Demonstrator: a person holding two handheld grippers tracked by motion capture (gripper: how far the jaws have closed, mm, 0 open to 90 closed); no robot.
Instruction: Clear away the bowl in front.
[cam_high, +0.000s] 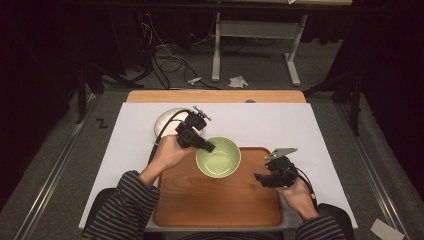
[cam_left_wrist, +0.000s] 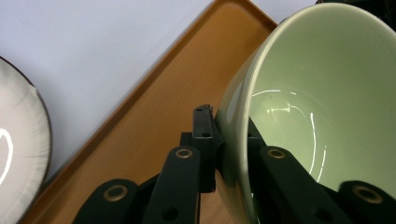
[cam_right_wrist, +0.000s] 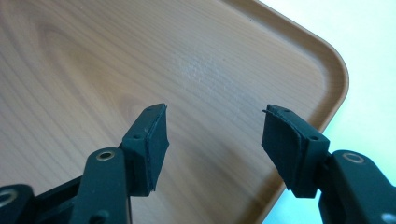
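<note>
My left gripper (cam_high: 209, 147) pinches the green bowl (cam_high: 218, 157) by its rim at frame centre; glazed ceramic, stiff, slippery, breakable. My right gripper (cam_high: 259, 178) hangs open.

Grey-and-black striped sleeves (cam_high: 122, 207); black grippers with brass-ringed screws (cam_left_wrist: 184, 153), trailing black cables (cam_high: 165, 131).

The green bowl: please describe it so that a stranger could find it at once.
Find the wooden tray on the white table. At its far edge sits the green bowl, gripped at the rim by the left hand-held gripper. Unlike the white plate nearby, it is deep and pale green.
</note>
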